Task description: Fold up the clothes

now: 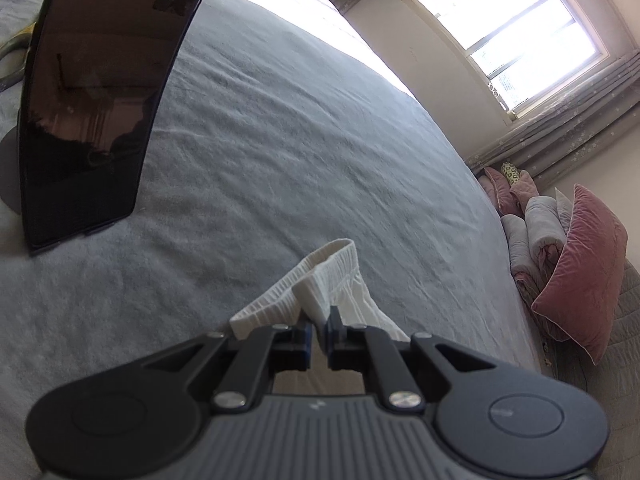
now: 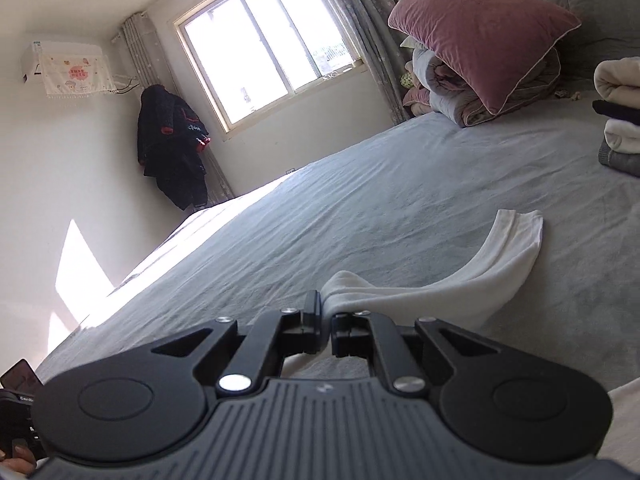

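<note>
A white garment with a ribbed elastic waistband (image 1: 320, 280) lies on the grey bed sheet (image 1: 280, 140). My left gripper (image 1: 319, 334) is shut on its cloth just below the waistband, which bunches up past the fingertips. In the right wrist view the same white garment (image 2: 460, 276) stretches from the jaws out to the right, its far end (image 2: 520, 224) resting on the sheet (image 2: 360, 200). My right gripper (image 2: 326, 314) is shut on a fold of that cloth, lifted a little off the bed.
A dark tablet on a stand (image 1: 92, 92) rises at the left. A pink pillow (image 2: 480, 28) and rolled bedding (image 2: 460, 92) lie at the head of the bed. Folded clothes (image 2: 620, 120) are stacked at the right edge. A dark coat (image 2: 172, 148) hangs by the window.
</note>
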